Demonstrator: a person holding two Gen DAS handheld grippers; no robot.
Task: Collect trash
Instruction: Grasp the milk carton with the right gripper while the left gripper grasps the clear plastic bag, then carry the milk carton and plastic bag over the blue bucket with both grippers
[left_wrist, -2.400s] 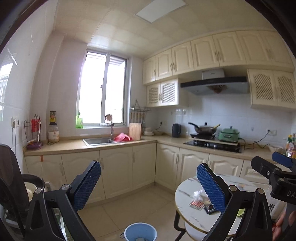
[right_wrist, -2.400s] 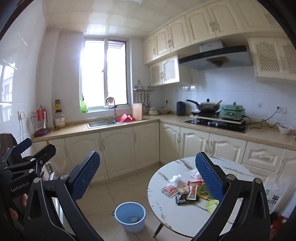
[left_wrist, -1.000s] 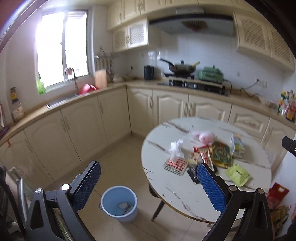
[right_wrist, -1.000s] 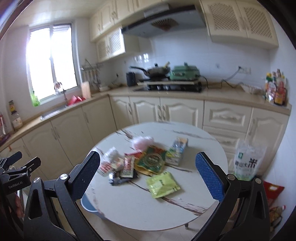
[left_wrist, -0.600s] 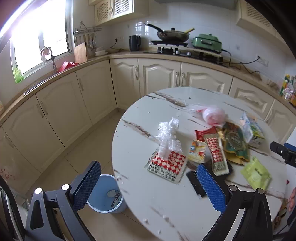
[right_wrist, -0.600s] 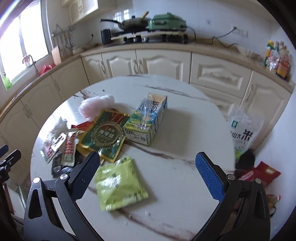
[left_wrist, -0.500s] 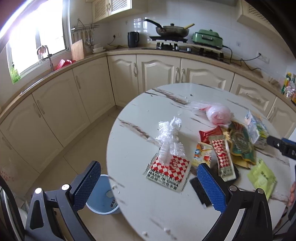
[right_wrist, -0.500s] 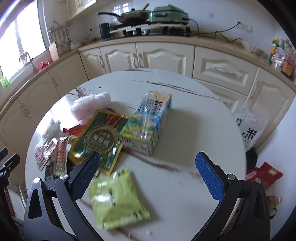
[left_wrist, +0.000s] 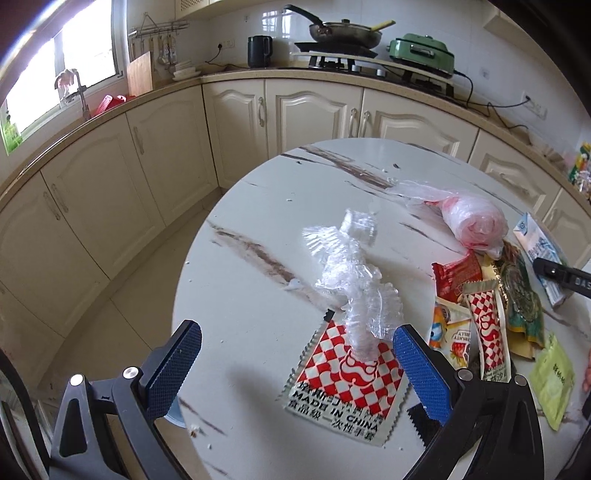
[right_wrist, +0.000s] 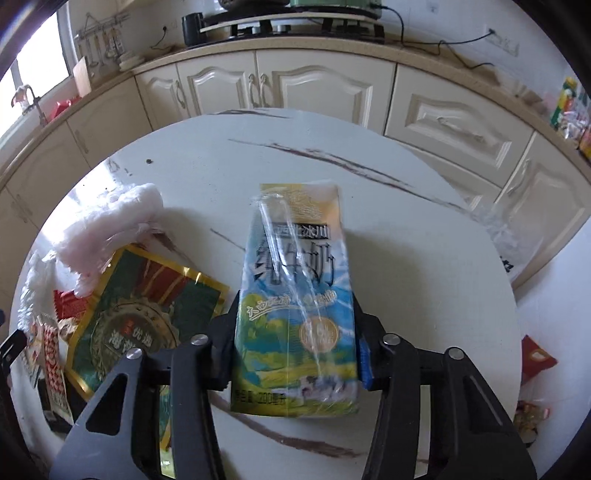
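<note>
A blue-and-green milk carton lies on the round marble table. My right gripper straddles its near end; its jaws are closing and both pads touch the carton's sides. My left gripper hangs open over the table's left part, with nothing held. Below it lie a red-and-white checkered packet and crumpled clear plastic. A pink plastic bag, red wrappers, a green-gold packet and a yellow-green packet lie between the two grippers.
A blue bucket peeks out on the floor under the table's left edge. Cream cabinets and a counter with a stove curve behind the table. A clear bag and a red packet sit on the floor at the right.
Both grippers have dropped closer to the table. The right one went from wide open above the carton to closed around its near end. The left stays open.
</note>
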